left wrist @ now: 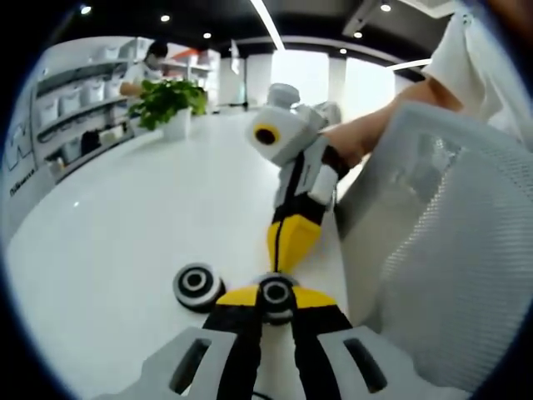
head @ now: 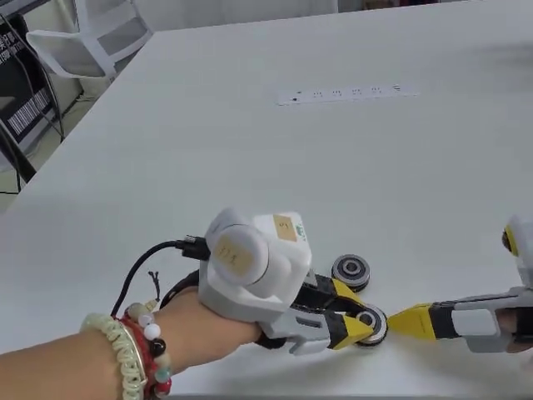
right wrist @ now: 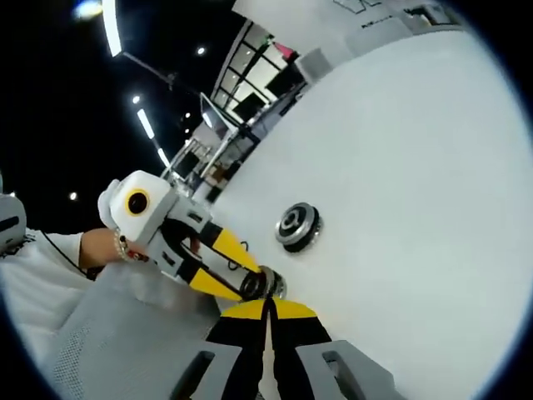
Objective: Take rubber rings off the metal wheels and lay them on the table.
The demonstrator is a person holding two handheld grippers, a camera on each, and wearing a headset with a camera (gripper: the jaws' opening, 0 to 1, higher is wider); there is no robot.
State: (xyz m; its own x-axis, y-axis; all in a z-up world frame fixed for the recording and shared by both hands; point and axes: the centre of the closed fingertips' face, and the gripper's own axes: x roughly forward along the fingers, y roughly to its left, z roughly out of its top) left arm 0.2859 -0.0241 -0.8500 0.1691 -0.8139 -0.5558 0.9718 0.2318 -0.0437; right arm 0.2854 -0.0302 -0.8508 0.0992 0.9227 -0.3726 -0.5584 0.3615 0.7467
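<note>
A metal wheel with a black rubber ring [head: 373, 326] stands near the table's front edge, and my left gripper [head: 361, 315] is shut on it, yellow jaws on either side. From its own view, this wheel [left wrist: 276, 292] sits between the left gripper's [left wrist: 276, 302] tips. My right gripper [head: 395, 322] comes in from the right, shut, its yellow point touching the wheel's rim. Seen from the right gripper [right wrist: 268, 307], the held wheel [right wrist: 268, 286] is just ahead of its tips. A second ringed wheel [head: 351, 271] lies flat close behind.
A white power strip [head: 348, 93] lies far back on the white table [head: 250, 150]. A white chair [head: 92, 42] stands off the table's far left corner. A mesh chair back [left wrist: 450, 242] is close on the person's side.
</note>
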